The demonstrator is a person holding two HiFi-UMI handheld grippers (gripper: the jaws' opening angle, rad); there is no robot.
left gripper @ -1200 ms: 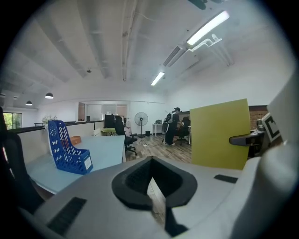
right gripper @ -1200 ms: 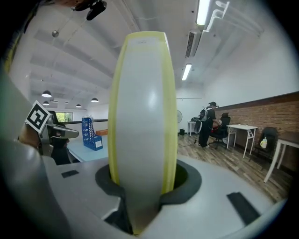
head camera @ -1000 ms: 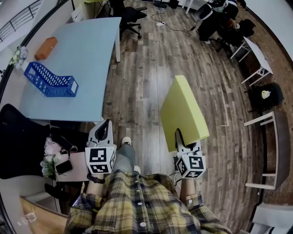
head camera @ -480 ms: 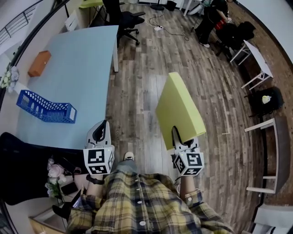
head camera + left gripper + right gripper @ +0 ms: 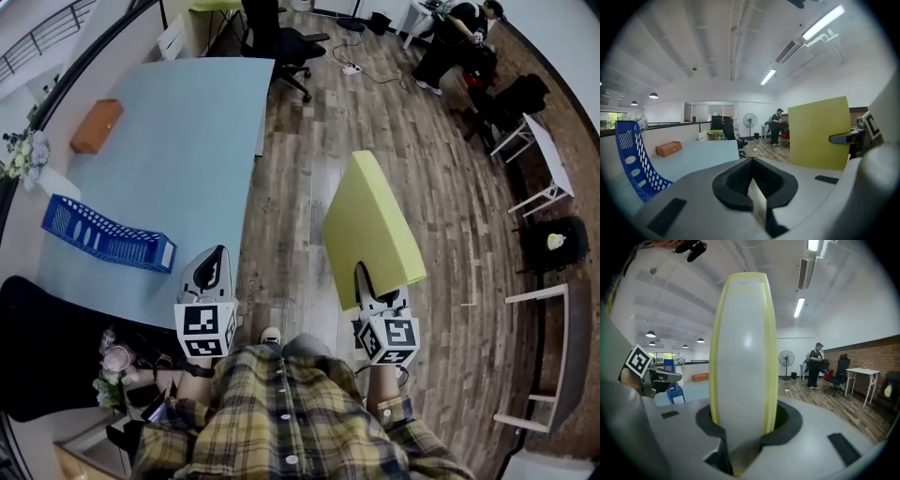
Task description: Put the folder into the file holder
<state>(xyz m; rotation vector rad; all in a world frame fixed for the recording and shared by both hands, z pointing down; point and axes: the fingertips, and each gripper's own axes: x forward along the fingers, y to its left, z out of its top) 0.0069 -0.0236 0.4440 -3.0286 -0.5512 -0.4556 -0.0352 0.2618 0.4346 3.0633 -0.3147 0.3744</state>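
The yellow-green folder (image 5: 370,234) stands on edge above the wooden floor, and my right gripper (image 5: 364,275) is shut on its near end. Seen edge-on in the right gripper view, the folder (image 5: 743,357) fills the gap between the jaws of the right gripper (image 5: 740,446). The blue mesh file holder (image 5: 108,234) lies on the light blue table (image 5: 178,122), left of both grippers. My left gripper (image 5: 217,255) is shut and empty at the table's near corner. In the left gripper view the holder (image 5: 635,159) is at the left and the folder (image 5: 818,133) at the right.
An orange box (image 5: 97,125) sits far back on the table, with flowers (image 5: 23,155) at its left edge. A black office chair (image 5: 291,42) stands beyond the table. A person (image 5: 459,28) is at the far end of the room. White tables (image 5: 544,150) line the right side.
The whole scene has shifted as I walk: the table and blue holder have come nearer and more to the right. Both grippers moved along with me, the folder still held upright.
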